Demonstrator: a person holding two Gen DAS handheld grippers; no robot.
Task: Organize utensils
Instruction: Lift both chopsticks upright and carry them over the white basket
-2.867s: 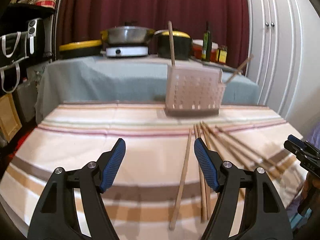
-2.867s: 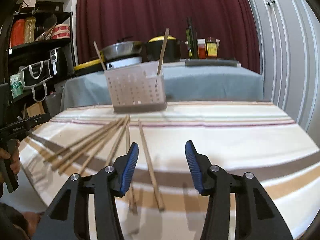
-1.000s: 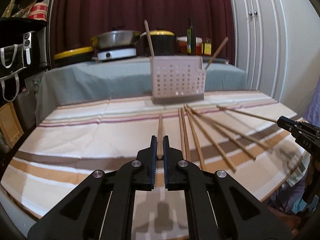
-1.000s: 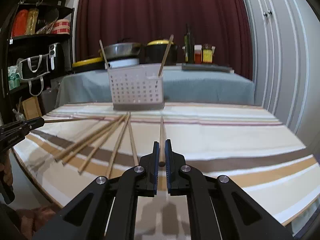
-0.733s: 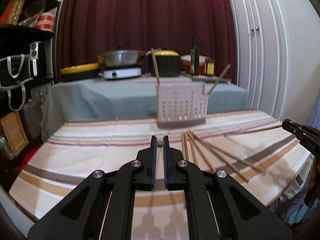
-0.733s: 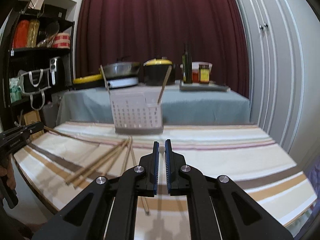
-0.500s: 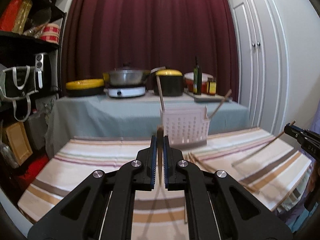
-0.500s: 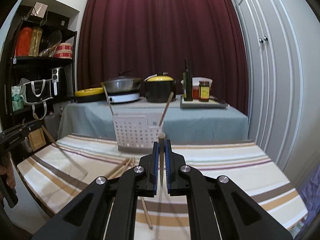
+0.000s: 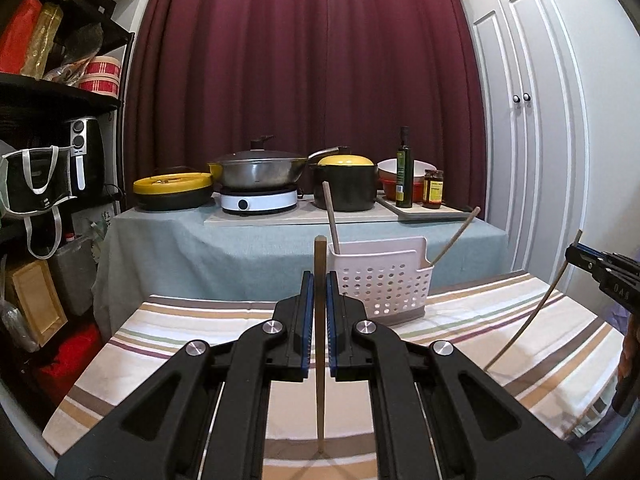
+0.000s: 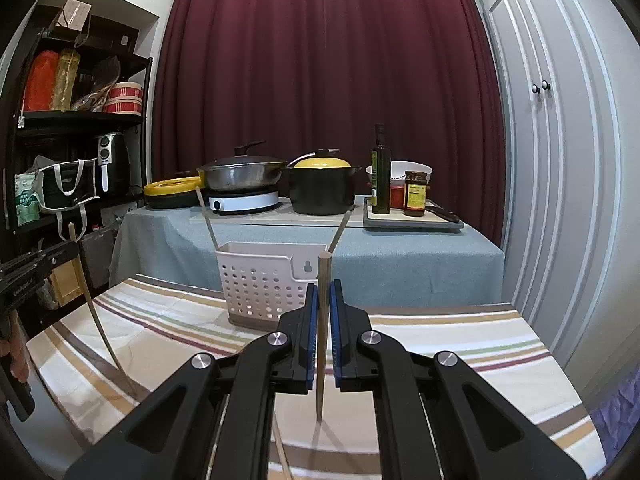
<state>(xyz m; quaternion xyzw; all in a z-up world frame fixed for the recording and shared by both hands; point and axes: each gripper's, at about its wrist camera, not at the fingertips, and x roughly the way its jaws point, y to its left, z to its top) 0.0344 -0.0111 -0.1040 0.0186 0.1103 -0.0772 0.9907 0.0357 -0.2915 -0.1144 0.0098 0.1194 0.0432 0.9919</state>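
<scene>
My left gripper (image 9: 319, 284) is shut on a wooden chopstick (image 9: 320, 360) that hangs nearly upright above the striped tablecloth (image 9: 168, 344). My right gripper (image 10: 324, 296) is shut on another wooden chopstick (image 10: 322, 344), also held upright. A white perforated utensil basket (image 9: 380, 280) (image 10: 264, 284) stands at the table's far side with two chopsticks leaning in it. In the left wrist view the right gripper (image 9: 600, 276) shows at the right edge with its chopstick (image 9: 532, 320). In the right wrist view the left gripper (image 10: 40, 268) shows at the left edge with its chopstick (image 10: 96, 320).
Behind the basket a grey-covered table (image 9: 240, 244) carries a wok on a hotplate (image 9: 260, 172), a black pot with yellow lid (image 9: 346, 184), an oil bottle (image 9: 405, 168) and jars. Black shelving (image 9: 48, 160) stands left, white cupboard doors (image 9: 532, 120) right. One chopstick lies by the table's near edge (image 10: 282, 444).
Both grippers shut on a chopstick each, then rose from the table and tilted the sticks upright. The view has climbed, so the remaining chopsticks on the cloth are mostly out of sight.
</scene>
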